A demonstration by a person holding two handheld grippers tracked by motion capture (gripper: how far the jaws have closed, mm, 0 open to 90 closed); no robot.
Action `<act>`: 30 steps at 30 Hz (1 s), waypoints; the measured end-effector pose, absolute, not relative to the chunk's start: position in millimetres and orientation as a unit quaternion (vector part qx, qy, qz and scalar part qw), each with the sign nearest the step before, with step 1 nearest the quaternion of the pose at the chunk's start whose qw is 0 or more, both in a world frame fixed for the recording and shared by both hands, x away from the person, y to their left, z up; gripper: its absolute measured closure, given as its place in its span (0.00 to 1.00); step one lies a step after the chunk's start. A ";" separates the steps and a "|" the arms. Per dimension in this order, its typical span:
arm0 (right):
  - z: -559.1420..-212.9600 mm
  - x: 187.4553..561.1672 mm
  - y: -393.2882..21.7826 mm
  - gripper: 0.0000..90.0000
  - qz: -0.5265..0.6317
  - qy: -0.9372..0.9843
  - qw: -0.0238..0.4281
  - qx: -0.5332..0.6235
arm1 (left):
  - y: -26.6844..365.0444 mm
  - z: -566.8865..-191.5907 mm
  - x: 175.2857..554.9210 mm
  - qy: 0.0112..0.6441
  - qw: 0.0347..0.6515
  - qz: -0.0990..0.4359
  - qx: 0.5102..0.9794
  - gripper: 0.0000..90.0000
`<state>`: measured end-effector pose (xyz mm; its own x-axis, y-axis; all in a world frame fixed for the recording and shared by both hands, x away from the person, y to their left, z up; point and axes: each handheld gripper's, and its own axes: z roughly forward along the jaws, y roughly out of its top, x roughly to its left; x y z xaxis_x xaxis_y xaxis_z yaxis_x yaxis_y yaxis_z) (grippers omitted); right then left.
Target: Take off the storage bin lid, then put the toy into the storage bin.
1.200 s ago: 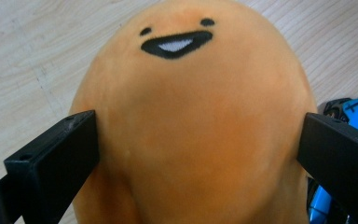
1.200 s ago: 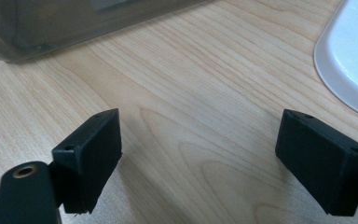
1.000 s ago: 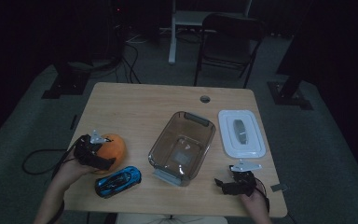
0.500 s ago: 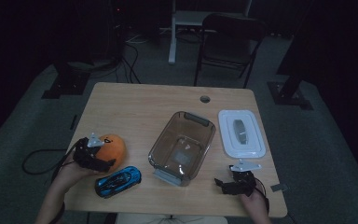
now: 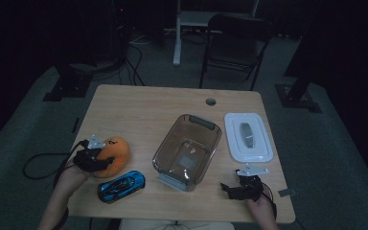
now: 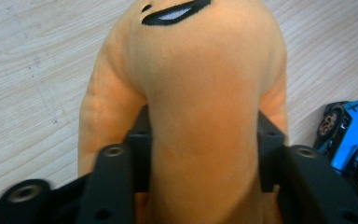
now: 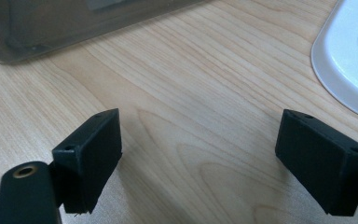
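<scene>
The left gripper (image 6: pixel 200 154) had just closed its jaws on the orange plush toy (image 6: pixel 191 93), which sat squeezed between them just left of the blue toy car (image 6: pixel 352 135). Well right of the car, the right gripper (image 7: pixel 198 149) gaped wide, nothing between its jaws.

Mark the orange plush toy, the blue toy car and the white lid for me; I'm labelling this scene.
orange plush toy (image 6: pixel 205 93), left gripper view, middle of its body.
blue toy car (image 5: pixel 121 185), high view, its roof.
white lid (image 5: pixel 261 148), high view, bare flat part near its rim.
</scene>
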<state>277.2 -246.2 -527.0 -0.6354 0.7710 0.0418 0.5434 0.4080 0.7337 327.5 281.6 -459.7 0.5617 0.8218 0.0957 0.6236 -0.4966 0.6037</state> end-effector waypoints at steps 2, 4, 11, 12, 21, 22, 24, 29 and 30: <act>-526.9 277.3 -246.5 0.16 0.371 0.824 0.152 0.399 | 282.1 -458.5 326.7 0.422 0.261 0.188 0.848 0.68; -526.8 277.6 -247.1 0.16 0.372 0.824 0.150 0.400 | 283.0 -458.0 327.0 0.423 0.262 0.184 0.848 0.70; -526.7 277.6 -247.0 0.16 0.372 0.824 0.150 0.401 | 284.5 -445.7 329.5 0.431 0.273 0.176 0.842 0.70; -526.7 277.6 -247.1 0.16 0.373 0.823 0.149 0.401 | 284.3 -444.5 330.6 0.434 0.275 0.175 0.840 0.70; -526.7 277.7 -247.3 0.16 0.374 0.823 0.149 0.401 | 278.3 -419.6 335.1 0.423 0.294 0.185 0.837 0.70; -526.8 277.7 -247.3 0.16 0.374 0.823 0.149 0.401 | 276.8 -417.0 335.6 0.422 0.296 0.188 0.836 0.70; -526.7 277.8 -247.7 0.16 0.375 0.823 0.148 0.402 | 273.4 -411.6 336.6 0.416 0.297 0.187 0.839 0.70; -526.7 277.9 -247.9 0.16 0.376 0.822 0.146 0.402 | 264.0 -399.8 339.3 0.401 0.305 0.186 0.843 0.70; -526.7 277.9 -247.9 0.16 0.375 0.822 0.147 0.402 | 261.8 -397.7 340.1 0.399 0.307 0.188 0.843 0.70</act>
